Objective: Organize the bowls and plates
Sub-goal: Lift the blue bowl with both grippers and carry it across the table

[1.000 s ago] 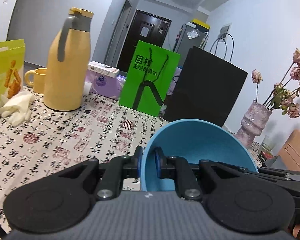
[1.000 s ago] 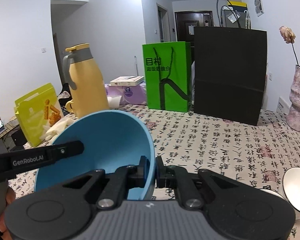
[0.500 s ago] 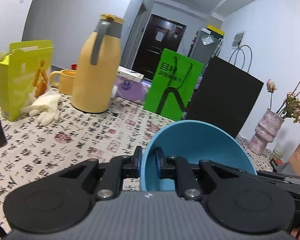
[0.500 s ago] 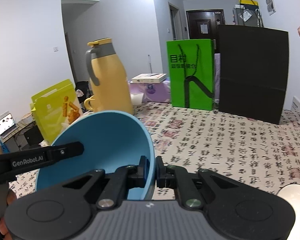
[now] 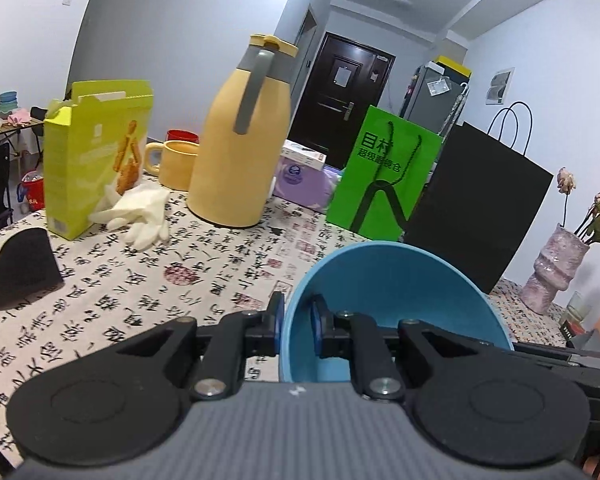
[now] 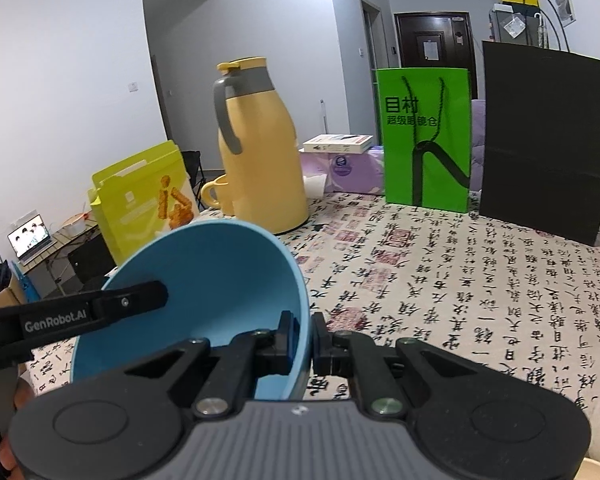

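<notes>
Patterned cloth is covering the table point(image 5: 100, 304), and the big yellow flask point(image 5: 240, 148), the green bag point(image 5: 384, 176) and the black bag point(image 5: 476, 216) are crowding its far half — so the open printed stretch in front of them looks like the safest ground for setting anything down. Above that stretch the blue bowl point(image 5: 392, 300) is hanging in the air, tipped on its side, with both tools pinching its rim. The left gripper point(image 5: 296, 322) is clamped on one side of the rim, one pad inside and one outside; the right gripper point(image 6: 304, 340) is clamped on the opposite side the same way. To do this well, both hands should be travelling together and level — any twist between them could lever the thin rim out of a pad.
</notes>
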### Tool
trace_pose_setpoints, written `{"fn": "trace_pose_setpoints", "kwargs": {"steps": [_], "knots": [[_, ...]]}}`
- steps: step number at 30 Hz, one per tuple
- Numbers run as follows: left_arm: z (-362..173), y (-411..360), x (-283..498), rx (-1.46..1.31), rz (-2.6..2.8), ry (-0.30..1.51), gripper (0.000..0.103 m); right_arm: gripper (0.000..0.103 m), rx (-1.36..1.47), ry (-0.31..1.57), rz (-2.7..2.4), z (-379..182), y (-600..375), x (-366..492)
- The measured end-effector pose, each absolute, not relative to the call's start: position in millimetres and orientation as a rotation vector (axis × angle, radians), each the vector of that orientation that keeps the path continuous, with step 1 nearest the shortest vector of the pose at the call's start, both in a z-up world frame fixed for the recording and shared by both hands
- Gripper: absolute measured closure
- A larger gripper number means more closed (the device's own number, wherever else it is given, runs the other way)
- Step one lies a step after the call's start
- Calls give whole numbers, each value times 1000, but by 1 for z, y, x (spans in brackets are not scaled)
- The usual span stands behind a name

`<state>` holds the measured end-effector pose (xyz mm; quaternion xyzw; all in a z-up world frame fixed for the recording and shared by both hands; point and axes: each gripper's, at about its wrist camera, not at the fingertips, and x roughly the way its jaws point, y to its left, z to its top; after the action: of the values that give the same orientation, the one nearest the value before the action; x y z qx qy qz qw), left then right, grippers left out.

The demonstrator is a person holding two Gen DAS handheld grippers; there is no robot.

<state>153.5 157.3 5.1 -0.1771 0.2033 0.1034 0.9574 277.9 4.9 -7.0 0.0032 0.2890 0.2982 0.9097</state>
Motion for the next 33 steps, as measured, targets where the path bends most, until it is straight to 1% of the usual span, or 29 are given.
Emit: {"fn": "trace_pose_setpoints", "kwargs": {"steps": [18, 33], "knots": [[-18, 194, 131, -356, 321, 517, 89, 94, 48, 738, 703, -47, 50, 278], [-43, 206, 135, -389, 344, 607, 89, 94, 51, 836, 693, -74, 63, 282]]}}
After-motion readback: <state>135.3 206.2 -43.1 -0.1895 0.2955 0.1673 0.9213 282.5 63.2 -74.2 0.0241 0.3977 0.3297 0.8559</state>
